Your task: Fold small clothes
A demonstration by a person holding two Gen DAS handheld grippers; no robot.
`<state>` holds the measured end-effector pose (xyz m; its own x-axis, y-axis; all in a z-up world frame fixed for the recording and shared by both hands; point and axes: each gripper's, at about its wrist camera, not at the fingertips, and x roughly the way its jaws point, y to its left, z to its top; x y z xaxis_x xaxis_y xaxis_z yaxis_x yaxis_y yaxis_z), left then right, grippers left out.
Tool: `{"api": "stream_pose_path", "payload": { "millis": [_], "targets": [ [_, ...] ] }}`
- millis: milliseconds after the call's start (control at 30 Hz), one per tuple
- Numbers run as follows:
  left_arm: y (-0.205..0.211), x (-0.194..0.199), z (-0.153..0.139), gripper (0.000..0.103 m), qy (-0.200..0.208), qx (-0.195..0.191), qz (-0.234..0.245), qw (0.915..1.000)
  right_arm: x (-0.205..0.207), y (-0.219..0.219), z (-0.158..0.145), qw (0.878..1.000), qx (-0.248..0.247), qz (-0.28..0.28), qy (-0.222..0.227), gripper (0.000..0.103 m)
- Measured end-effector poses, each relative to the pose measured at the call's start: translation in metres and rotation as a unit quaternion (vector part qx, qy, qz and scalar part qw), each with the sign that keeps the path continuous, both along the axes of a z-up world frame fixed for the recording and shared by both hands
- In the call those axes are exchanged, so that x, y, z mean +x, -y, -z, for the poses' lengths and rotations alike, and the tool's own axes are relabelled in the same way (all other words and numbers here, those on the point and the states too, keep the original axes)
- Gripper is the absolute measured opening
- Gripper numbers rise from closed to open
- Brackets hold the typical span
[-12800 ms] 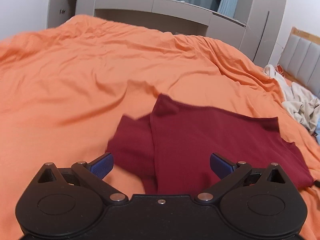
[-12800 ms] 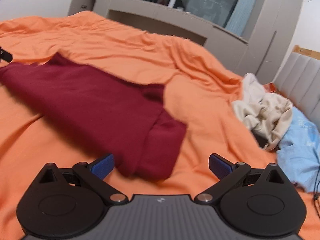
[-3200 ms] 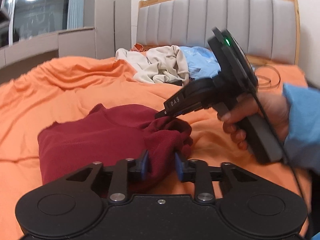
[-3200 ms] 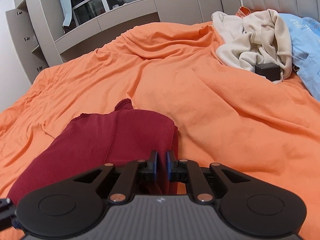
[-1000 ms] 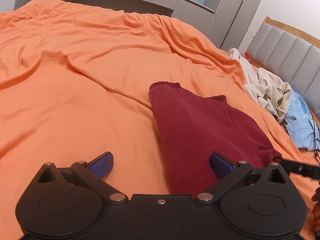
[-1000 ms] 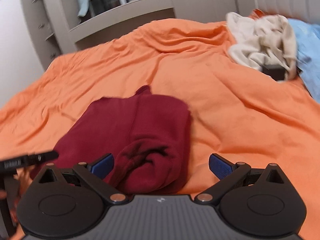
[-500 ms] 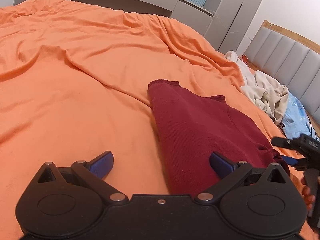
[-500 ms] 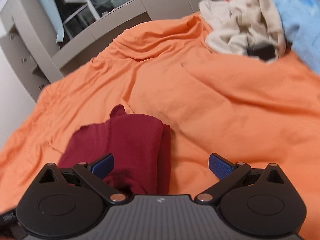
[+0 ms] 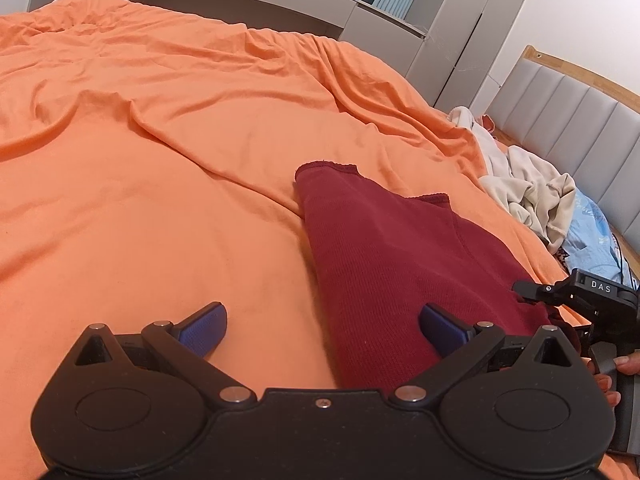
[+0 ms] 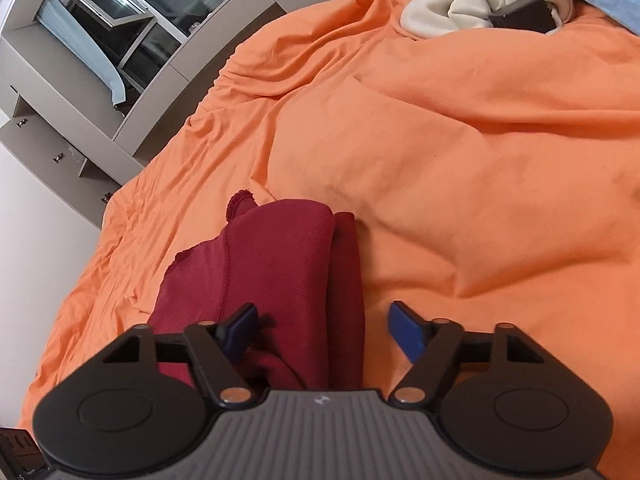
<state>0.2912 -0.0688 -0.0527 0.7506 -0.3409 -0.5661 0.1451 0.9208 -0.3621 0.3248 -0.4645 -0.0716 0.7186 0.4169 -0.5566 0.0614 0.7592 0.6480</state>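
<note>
Right tool (image 10: 322,330) straddles folded edge of maroon garment (image 10: 280,272) on orange bed (image 10: 460,168), jaws just been closing, not yet pinching; left tool (image 9: 322,326) gapes wide, empty, poised over near edge for next fold.

You can read one label here: white capitals "DAS" on a small dark plate on the side of the black two-finger right gripper (image 9: 532,294), where it shows at the right edge of your left wrist view. In your right wrist view the grey ribbed body carries only a small pale emblem, too small to read. Nothing else bears legible writing.
</note>
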Motion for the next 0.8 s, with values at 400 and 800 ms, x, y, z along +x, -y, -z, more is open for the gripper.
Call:
{"api": "stream_pose_path", "payload": {
  "millis": [400, 800],
  "targets": [
    [-0.001, 0.023, -0.020, 0.103, -0.049, 0.025, 0.043, 0.9975, -0.001, -0.011, -0.002, 1.000, -0.019, 0.005, 0.000, 0.051],
    [-0.018, 0.062, -0.010, 0.103, -0.087, -0.038, 0.069, 0.9931, -0.001, -0.016, 0.001, 0.999, -0.050, 0.007, 0.005, 0.054]
  ]
}}
